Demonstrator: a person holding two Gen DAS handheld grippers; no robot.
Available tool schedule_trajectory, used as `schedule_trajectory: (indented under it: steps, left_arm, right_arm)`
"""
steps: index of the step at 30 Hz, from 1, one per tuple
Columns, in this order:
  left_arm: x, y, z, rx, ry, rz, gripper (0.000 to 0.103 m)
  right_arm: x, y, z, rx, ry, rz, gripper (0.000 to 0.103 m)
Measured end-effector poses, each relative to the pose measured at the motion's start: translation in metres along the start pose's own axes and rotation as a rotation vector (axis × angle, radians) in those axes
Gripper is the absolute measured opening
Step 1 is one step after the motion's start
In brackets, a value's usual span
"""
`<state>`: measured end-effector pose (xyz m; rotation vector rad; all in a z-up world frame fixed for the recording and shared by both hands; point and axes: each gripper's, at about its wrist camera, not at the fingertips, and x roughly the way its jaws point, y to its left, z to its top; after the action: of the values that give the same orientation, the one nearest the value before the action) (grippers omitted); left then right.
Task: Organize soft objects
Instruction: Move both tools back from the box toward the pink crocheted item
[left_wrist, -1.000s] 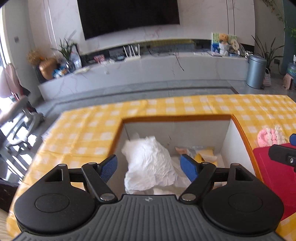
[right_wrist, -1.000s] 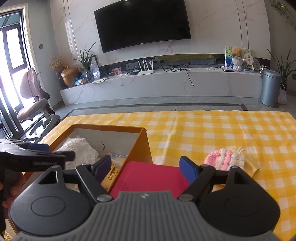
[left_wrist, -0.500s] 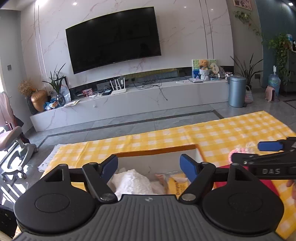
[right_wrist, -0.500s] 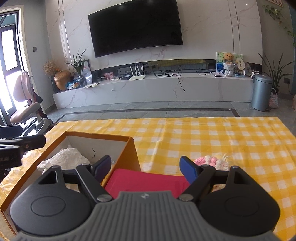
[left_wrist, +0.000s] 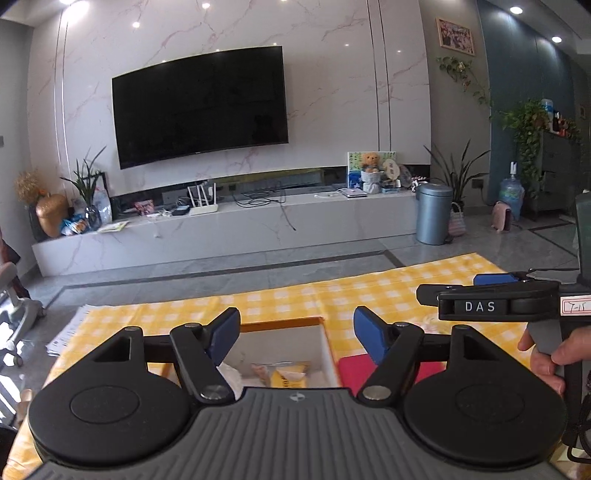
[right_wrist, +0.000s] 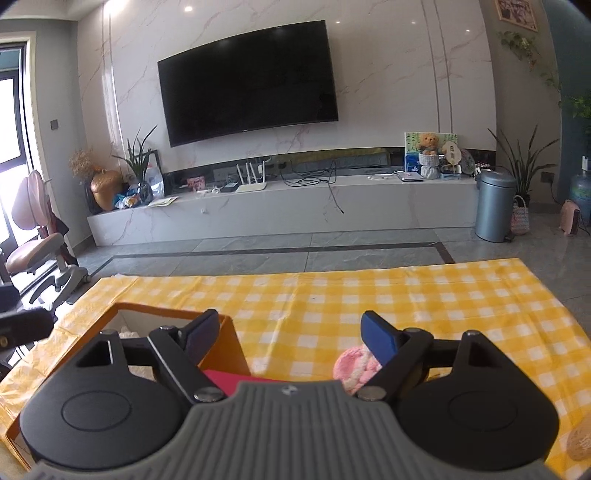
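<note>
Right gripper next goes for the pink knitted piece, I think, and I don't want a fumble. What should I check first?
1. Right gripper open, nothing between its fingers: ok.
2. Left gripper open and empty: ok.
3. Pink knitted piece in view on the yellow checked cloth: ok, partly hidden by a finger.
4. Orange box open on top: ok.
5. Room left in the box: cannot tell.
</note>
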<state>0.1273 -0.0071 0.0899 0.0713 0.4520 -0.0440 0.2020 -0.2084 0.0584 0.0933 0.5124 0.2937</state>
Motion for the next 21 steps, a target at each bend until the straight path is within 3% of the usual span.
schedule_trajectory:
  steps: [5, 8, 11, 18, 21]
  left_arm:
    - [0.001, -0.018, 0.002, -0.008, 0.026, -0.016, 0.085]
    - [0.002, -0.038, 0.004, 0.014, 0.020, 0.009, 0.086]
    - [0.005, -0.061, 0.002, 0.035, 0.023, -0.016, 0.087]
    - [0.029, -0.124, -0.008, 0.035, 0.044, -0.093, 0.088]
    - [0.037, -0.154, -0.018, 0.105, 0.008, -0.014, 0.088]
  right_arm:
    - [-0.010, -0.035, 0.006, 0.088, 0.021, -0.004, 0.084]
    - [-0.017, -0.052, 0.007, 0.025, 0.006, -0.133, 0.085]
    - [-0.020, -0.075, 0.005, -0.018, 0.027, -0.237, 0.085]
    - [-0.020, -0.136, -0.010, 0.038, 0.091, -0.234, 0.085]
    - [-0.012, -0.160, -0.020, 0.129, 0.113, -0.191, 0.085]
